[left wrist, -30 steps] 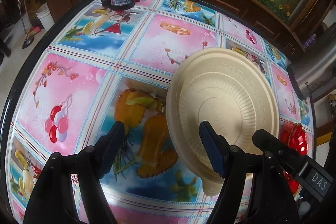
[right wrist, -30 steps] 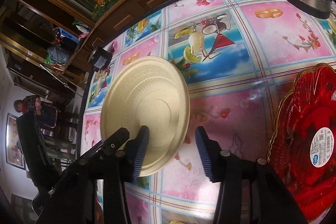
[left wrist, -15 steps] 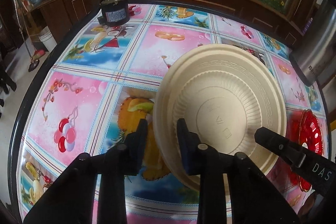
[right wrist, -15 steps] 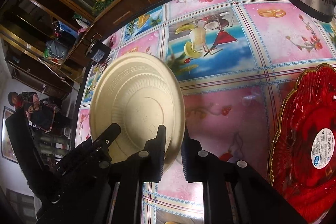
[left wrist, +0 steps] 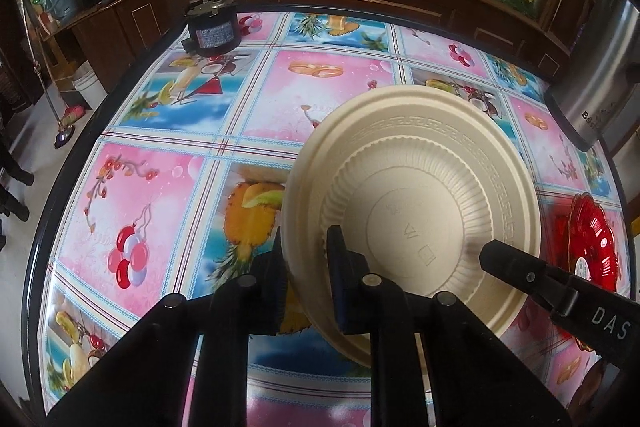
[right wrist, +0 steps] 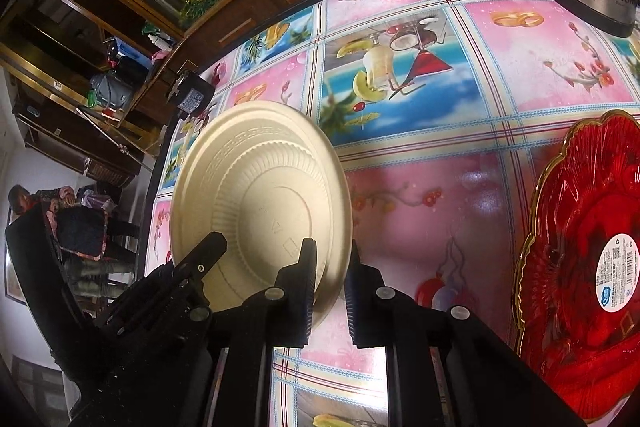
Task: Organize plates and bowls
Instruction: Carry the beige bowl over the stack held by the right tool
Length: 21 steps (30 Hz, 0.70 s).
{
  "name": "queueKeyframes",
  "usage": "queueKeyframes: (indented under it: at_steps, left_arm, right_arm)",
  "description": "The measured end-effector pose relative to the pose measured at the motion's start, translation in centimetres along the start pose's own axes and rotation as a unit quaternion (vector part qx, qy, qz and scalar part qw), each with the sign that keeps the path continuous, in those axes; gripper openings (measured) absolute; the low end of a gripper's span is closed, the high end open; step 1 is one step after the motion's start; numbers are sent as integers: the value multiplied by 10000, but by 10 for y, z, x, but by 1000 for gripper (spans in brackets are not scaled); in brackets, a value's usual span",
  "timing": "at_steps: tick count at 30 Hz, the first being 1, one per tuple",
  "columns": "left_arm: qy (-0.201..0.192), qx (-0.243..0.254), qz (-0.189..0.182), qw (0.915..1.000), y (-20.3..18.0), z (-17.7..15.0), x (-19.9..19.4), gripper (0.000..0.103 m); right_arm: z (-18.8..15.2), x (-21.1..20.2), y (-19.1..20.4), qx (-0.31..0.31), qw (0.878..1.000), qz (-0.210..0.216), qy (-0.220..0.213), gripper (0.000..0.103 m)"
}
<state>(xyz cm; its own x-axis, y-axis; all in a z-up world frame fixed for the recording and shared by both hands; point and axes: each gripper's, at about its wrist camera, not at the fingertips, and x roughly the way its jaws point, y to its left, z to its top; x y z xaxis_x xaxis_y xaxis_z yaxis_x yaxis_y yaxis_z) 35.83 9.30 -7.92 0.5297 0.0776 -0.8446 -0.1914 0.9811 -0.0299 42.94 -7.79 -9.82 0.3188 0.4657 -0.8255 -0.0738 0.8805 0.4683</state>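
A cream disposable plate (left wrist: 420, 187) hangs tilted above the table with its ribbed, embossed underside towards both cameras. My left gripper (left wrist: 306, 267) is shut on its left rim, one pad on each face. My right gripper (right wrist: 330, 279) is shut on the opposite rim of the same plate (right wrist: 256, 187). In the left wrist view the right gripper (left wrist: 560, 291) reaches in from the lower right. In the right wrist view the left gripper (right wrist: 192, 267) shows at the plate's lower left. The rim looks doubled at the left; I cannot tell whether it is one plate or two.
A red glass dish (right wrist: 580, 267) with a round sticker lies on the table at the right. A steel pot (left wrist: 592, 87) stands at the far right edge, a black motor (left wrist: 214, 31) at the far left corner. The table (left wrist: 168, 187) wears a bright patterned cloth. A person (right wrist: 60, 211) sits beyond the table.
Both grippers went from open around the plate's rims to shut on them. The plate has since tipped up off the table.
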Motion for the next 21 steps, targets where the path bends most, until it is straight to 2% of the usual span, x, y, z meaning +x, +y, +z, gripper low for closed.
queueKeyframes:
  at_steps: [21]
  left_arm:
    - [-110,138,-27,9998,4,-25,-33,15]
  right_arm:
    - [-28,-20,7,-103,9999,59,49,13]
